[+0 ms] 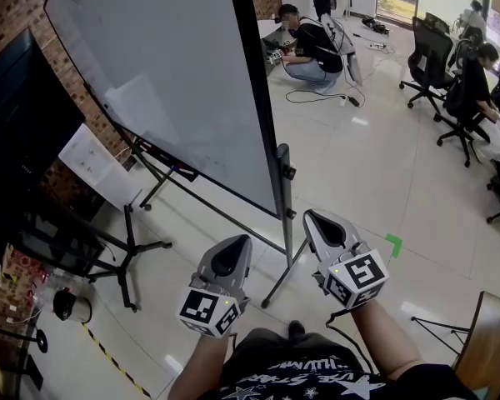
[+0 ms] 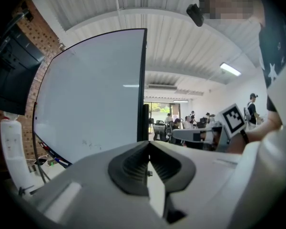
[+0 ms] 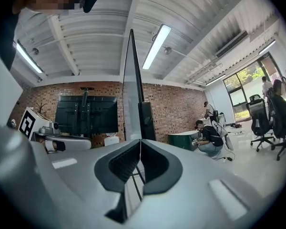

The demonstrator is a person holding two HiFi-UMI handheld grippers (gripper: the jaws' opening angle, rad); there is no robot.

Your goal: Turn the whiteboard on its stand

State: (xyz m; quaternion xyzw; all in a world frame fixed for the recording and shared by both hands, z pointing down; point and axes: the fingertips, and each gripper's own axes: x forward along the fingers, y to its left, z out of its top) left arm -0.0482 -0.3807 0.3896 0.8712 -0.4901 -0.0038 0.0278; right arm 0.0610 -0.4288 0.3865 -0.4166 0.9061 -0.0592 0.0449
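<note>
The large whiteboard (image 1: 167, 73) stands on its black stand, its blank face toward me and leaning left. Its right upright post (image 1: 284, 194) rises just ahead of my hands. My left gripper (image 1: 238, 242) is shut and empty, a short way below the board's lower right corner. My right gripper (image 1: 312, 217) is also shut and empty, just right of the post and not touching it. The left gripper view shows the board's white face (image 2: 90, 99) beyond the left gripper (image 2: 148, 144). In the right gripper view the board (image 3: 132, 89) is edge-on, straight ahead of the right gripper (image 3: 140, 142).
A dark screen on a wheeled stand (image 1: 29, 132) stands left against the brick wall. A person crouches (image 1: 312, 48) behind the board, with cables (image 1: 321, 97) on the floor. Office chairs and seated people (image 1: 471, 90) fill the right. A wooden chair (image 1: 487, 344) is at bottom right.
</note>
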